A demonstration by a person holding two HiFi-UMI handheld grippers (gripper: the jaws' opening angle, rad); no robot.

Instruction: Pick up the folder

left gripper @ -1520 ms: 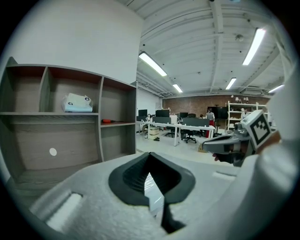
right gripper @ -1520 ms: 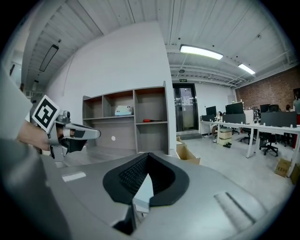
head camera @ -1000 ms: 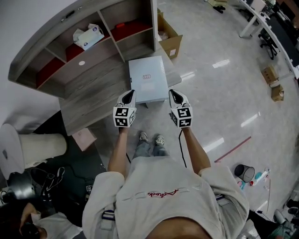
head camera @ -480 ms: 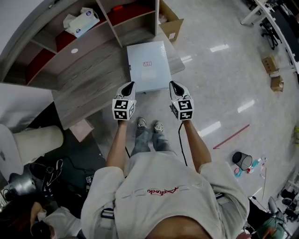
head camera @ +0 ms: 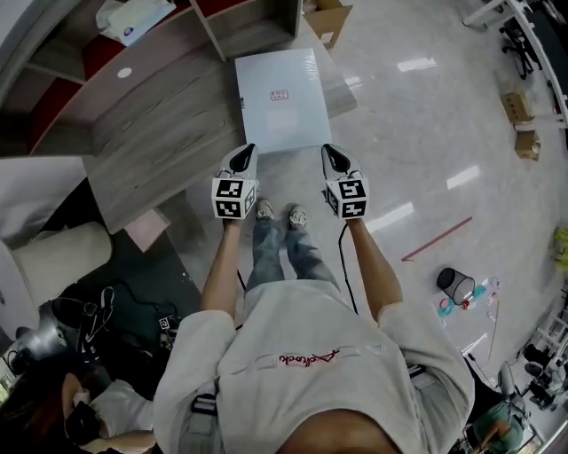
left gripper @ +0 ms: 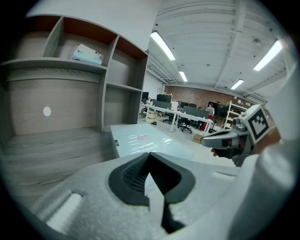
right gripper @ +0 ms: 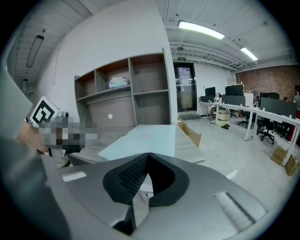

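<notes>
From the head view I see the folder (head camera: 280,99), a flat pale blue-white thing with a small red label, lying on the right end of the wooden surface (head camera: 160,133), its near edge at about the surface's front edge. My left gripper (head camera: 250,148) and right gripper (head camera: 326,148) sit side by side in front of that near edge, one by each near corner; from up here I cannot tell whether either touches it. Behind the surface stands a shelf unit (head camera: 248,22) with a pale packet (head camera: 133,16) in one compartment, and a cardboard box (head camera: 327,16) sits on the floor (head camera: 426,133) beside it. In the left gripper view the jaws of the left gripper (left gripper: 150,153) are pressed together with nothing between them; the folder (left gripper: 145,139) lies ahead of them on the surface (left gripper: 51,145), and the right gripper (left gripper: 206,139) shows at the right, level with mine. In the right gripper view the right gripper (right gripper: 149,154) is likewise fully closed and empty. The folder (right gripper: 140,138) lies flat ahead of the jaws, the shelf unit (right gripper: 136,93) rises behind it, and the cardboard box (right gripper: 190,133) is on the floor to the right of the surface.
</notes>
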